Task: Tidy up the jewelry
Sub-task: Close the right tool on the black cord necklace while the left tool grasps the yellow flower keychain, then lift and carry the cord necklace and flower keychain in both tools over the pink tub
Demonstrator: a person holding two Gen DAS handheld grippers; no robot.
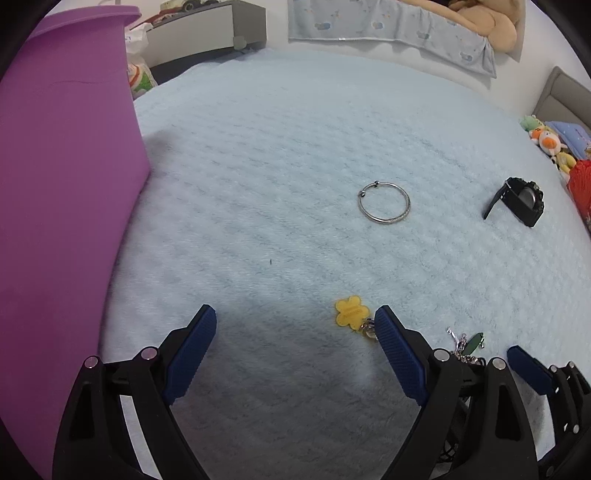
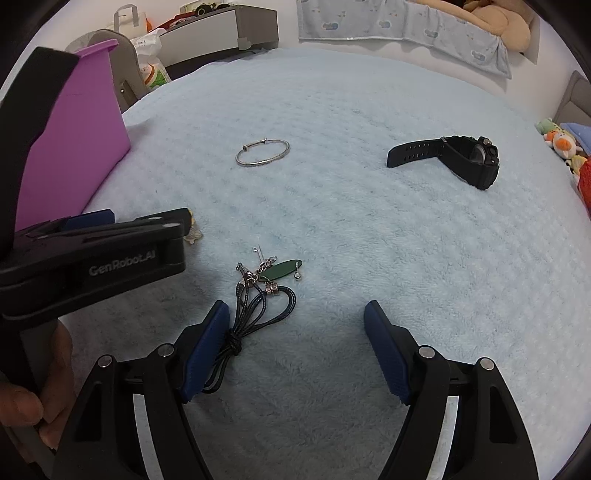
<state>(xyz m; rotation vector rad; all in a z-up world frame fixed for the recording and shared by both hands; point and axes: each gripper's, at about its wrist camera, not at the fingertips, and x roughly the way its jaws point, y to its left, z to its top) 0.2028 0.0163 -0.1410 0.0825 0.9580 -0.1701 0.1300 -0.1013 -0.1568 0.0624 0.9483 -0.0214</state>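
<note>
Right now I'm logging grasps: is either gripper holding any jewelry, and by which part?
Nothing is held. The left gripper and right gripper both stand open over the blanket.

A bedroom in a home is shown. Most of each frame is filled by a bed covered with a fluffy pale blue blanket. A large tan plush toy is seen at the upper right on a printed baby-blue quilt. Small stuffed animals are piled at the right edge, and a grey cabinet stands at the upper left.
</note>
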